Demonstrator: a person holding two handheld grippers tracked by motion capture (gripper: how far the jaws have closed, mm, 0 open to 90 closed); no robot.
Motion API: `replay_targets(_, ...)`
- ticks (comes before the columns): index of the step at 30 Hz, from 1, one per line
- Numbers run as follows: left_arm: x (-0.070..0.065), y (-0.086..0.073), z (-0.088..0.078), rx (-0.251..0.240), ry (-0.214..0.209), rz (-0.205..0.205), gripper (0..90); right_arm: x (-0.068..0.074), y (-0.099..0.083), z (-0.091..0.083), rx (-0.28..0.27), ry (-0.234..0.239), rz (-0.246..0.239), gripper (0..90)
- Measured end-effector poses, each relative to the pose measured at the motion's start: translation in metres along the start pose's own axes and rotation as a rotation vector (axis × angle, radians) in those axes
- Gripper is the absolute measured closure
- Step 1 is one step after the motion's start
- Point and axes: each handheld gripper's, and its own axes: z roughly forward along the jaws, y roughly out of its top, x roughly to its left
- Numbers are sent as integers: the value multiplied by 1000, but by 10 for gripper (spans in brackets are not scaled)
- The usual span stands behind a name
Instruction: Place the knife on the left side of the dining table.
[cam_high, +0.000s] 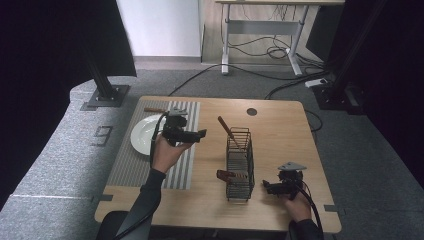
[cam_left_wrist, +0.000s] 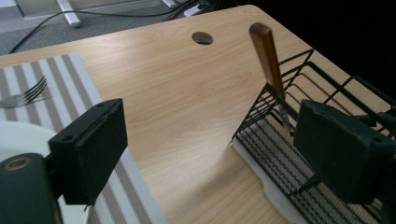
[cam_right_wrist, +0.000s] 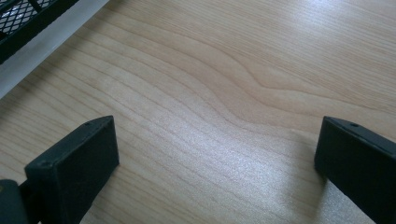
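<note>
The left tool (cam_high: 200, 135) is held above the striped placemat (cam_high: 186, 172), at about 9 o'clock from the wire rack (cam_high: 239, 186), and is pointed toward it. In the left gripper view its jaws are seen spread wide with nothing between them; only bare table (cam_left_wrist: 177, 107) and the near corner of the rack (cam_left_wrist: 285, 154) lie in the gap.

A wooden-handled utensil (cam_high: 224, 126) stands tilted in the rack's 12 o'clock end, its handle (cam_left_wrist: 266, 56) leaning out over the rim; the working end is hidden by the wires, so what kind of utensil it is cannot be told. A second brown handle (cam_high: 226, 175) pokes out of the rack's side at 9 o'clock; how it sits inside is hard to make out.

A fork (cam_left_wrist: 25, 95) lies on the placemat, cut off by the left edge of the left gripper view. The white plate (cam_high: 141, 135) is partly covered by the left hand and tool.

The right tool (cam_high: 265, 187) is rested low at 3 o'clock from the rack, near the table's front edge. Its jaws are wide apart and empty over plain wood (cam_right_wrist: 210, 107), with a corner of the rack's base (cam_right_wrist: 28, 23) cut off at the upper left.
</note>
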Motion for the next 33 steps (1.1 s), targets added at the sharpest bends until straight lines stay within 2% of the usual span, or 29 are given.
replay_targets(2,-4,5,4,-1,-13,-2,121,0,0,0,2,0,-1,0)
replay_targets(11,-16,24,23,14,-24,-24,194,0,0,0,2,1,-1,0)
replay_targets(15,-23,31,38,20,-33,-48,243,0,0,0,2,1,-1,0)
replay_targets(18,-26,35,47,20,-44,-73,307,0,0,0,2,1,-1,0)
replay_targets(23,-29,39,59,36,-54,-85,420,0,0,0,3,1,0,0)
replay_targets(24,-29,40,62,42,-59,-93,420,0,0,0,3,1,0,0)
replay_targets(26,-29,41,66,47,-63,-106,514,0,0,0,3,1,0,0)
replay_targets(28,-26,40,71,58,-75,-135,585,0,0,0,3,1,0,0)
replay_targets(30,-23,40,73,60,-112,-167,632,0,0,0,3,1,0,0)
replay_targets(33,-22,40,73,59,-137,-188,685,0,0,0,3,1,0,0)
